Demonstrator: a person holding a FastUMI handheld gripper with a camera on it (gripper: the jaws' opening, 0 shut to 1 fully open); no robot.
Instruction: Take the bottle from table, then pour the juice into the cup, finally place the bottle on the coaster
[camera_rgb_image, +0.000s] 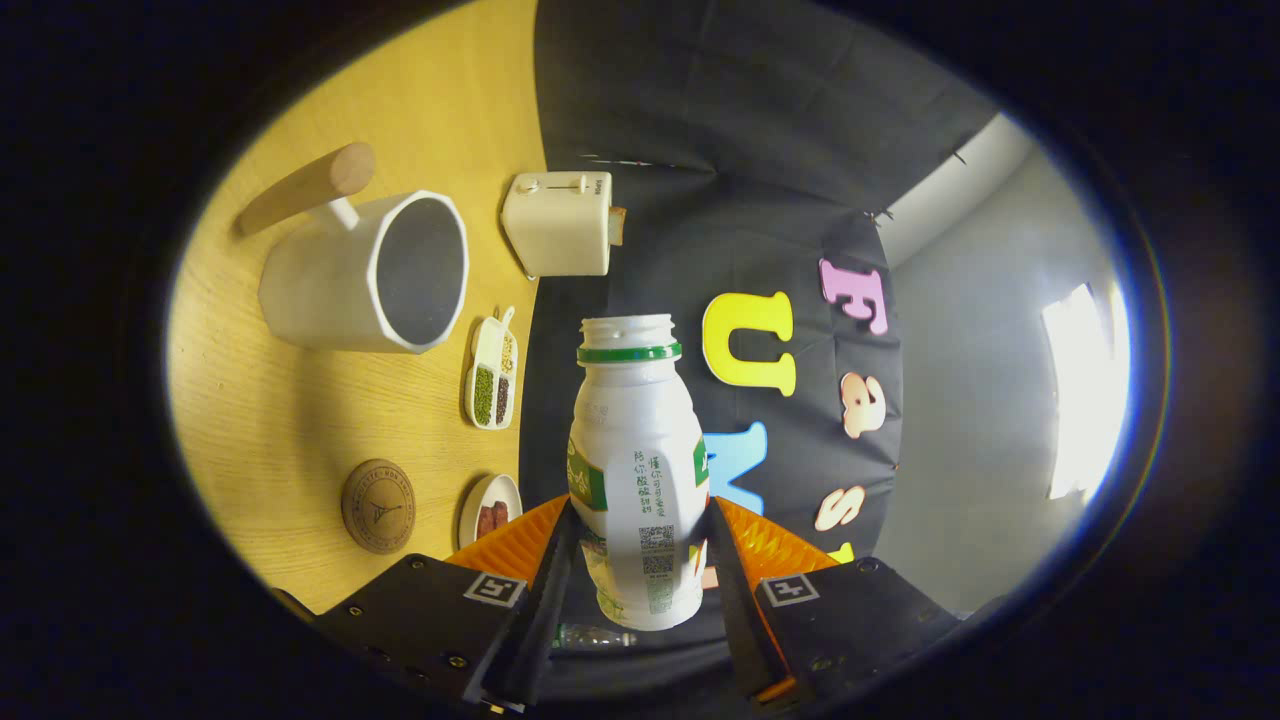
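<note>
Bottle (637, 470) is gripped in the claw (638, 560), both fingers pressed on its lower body, in the lower middle of the frame. Its cap is off and the mouth points away from the claw. The view is rolled, so the counter (300, 420) stands at the left like a wall. I judge the pouring step is in hand: the bottle seems lifted and tilted. The white cup (365, 272) with the wooden handle lies at upper left, well apart from the bottle mouth, so the next move must bring the mouth over the cup opening. The coaster (378, 506) waits at lower left. Whether juice is inside the bottle I cannot tell; its bottom is hidden between the fingers.
</note>
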